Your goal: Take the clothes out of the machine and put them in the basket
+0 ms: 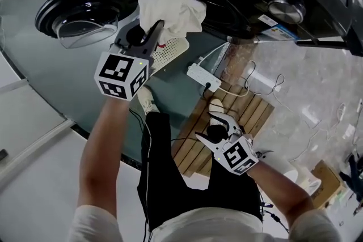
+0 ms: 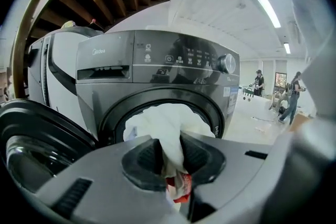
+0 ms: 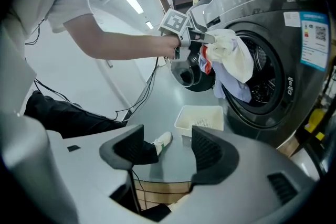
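Faintly, the washing machine (image 2: 157, 68) reads "Midea" above white cloth (image 2: 167, 124).

white clothes (image 1: 170, 5): bunched at machine (image 2: 105, 86) mouth | basket (image 1: 173, 51): white, on floor

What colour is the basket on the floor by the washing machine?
The basket is white, clearest in the right gripper view.

The dark grey front-loading washing machine (image 2: 157, 86) carries the brand name "Midea" on its left-hand drawer panel (image 2: 105, 60). The print on the blue-and-white sticker (image 3: 314, 42) to the right of its door is too small to read.
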The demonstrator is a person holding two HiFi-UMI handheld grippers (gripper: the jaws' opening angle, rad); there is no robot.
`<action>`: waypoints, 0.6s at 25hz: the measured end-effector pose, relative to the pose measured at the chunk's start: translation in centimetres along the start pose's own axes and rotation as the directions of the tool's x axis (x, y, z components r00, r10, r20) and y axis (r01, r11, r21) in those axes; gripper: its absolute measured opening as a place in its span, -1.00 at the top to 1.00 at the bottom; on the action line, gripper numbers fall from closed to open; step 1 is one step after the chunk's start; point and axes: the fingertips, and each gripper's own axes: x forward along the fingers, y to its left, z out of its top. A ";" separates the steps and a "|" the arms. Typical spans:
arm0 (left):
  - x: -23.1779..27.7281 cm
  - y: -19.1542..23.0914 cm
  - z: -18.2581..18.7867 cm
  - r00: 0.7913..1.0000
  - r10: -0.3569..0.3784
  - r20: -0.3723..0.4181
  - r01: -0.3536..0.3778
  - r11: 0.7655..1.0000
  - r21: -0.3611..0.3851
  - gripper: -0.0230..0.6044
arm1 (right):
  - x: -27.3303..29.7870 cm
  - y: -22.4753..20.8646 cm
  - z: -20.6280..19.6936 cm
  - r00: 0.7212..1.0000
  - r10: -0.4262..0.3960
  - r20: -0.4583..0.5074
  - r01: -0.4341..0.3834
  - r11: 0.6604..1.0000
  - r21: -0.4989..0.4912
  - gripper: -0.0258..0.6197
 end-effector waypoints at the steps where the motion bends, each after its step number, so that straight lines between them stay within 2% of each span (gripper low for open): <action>1: -0.9 0.2 0.3 1.000 0.005 0.009 -0.005 1.000 -0.006 0.75 | 0.1 0.3 0.3 1.000 0.008 -0.002 -0.008 1.000 -0.007 0.03; 9: -5.0 2.0 1.2 0.995 0.069 0.067 -0.067 0.997 -0.030 0.75 | 1.4 -0.2 -0.5 0.998 0.051 -0.043 -0.053 0.998 -0.046 0.03; 15: -10.2 4.0 2.5 0.991 0.106 0.081 -0.105 0.994 -0.012 0.75 | 2.2 1.2 1.2 0.995 0.075 -0.060 -0.079 0.994 -0.078 0.03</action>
